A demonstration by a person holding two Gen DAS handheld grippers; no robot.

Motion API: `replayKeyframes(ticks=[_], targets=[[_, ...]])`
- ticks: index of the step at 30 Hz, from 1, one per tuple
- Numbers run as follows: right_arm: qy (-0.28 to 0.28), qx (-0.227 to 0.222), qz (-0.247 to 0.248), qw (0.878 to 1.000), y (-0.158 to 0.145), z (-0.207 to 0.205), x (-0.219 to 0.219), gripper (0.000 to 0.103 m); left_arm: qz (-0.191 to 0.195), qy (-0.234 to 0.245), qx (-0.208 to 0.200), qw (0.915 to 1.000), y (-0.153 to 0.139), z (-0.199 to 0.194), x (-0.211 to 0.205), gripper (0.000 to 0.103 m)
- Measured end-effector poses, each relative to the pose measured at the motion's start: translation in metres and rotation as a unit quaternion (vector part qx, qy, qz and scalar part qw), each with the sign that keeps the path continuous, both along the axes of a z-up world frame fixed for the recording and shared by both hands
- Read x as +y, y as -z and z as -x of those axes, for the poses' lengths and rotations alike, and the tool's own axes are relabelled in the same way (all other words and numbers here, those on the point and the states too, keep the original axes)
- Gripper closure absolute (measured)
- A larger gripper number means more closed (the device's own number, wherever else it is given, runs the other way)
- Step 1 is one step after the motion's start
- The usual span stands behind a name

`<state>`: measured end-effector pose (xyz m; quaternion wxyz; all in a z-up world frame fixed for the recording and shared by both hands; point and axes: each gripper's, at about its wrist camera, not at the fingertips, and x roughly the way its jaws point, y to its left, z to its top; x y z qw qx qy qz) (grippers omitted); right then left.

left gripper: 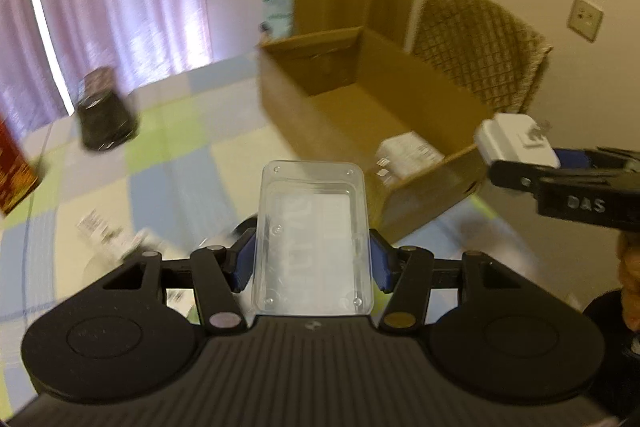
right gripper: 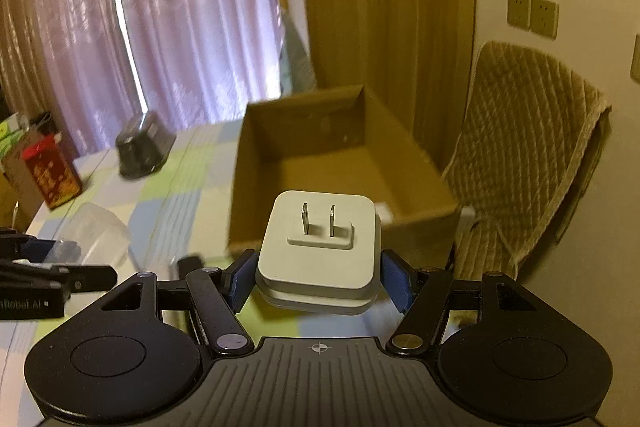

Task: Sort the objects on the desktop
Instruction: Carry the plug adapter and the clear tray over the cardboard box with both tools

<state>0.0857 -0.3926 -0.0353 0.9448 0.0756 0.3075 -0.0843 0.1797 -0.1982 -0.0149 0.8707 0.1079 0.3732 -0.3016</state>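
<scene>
Left wrist view shows the cardboard box [left gripper: 360,99] lying open on the checked tablecloth [left gripper: 168,163], a white packet [left gripper: 408,151] already inside near its front wall. Your left gripper [left gripper: 312,259] is clamped on a clear plastic case [left gripper: 312,227], held short of the box. Your right gripper [right gripper: 318,279] pinches a white plug adapter [right gripper: 320,251] with its 2 prongs up, just before the box rim. By my reading, both loads are in carry; next, bring each over the opening before letting go.
</scene>
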Motion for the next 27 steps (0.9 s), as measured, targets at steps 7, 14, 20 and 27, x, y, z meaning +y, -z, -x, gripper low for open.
replayKeyframes(ticks=[7, 14, 20, 27], targets=[[0.009, -0.007, 0.0, 1.0, -0.008, -0.029, -0.041, 0.038, 0.02, 0.034, 0.0, 0.9992, -0.01, -0.028, -0.053, 0.052], [0.014, -0.002, 0.003, 1.0, -0.003, -0.053, -0.066, 0.038, 0.022, 0.058, -0.005, 0.9981, -0.009, -0.05, -0.094, 0.051], [0.012, 0.008, 0.001, 1.0, 0.011, -0.071, -0.075, 0.038, 0.004, 0.073, -0.007, 0.9973, 0.004, -0.063, -0.115, 0.051], [0.011, 0.02, 0.001, 1.0, 0.026, -0.084, -0.08, 0.038, -0.01, 0.083, -0.008, 0.9964, 0.019, -0.073, -0.124, 0.051]])
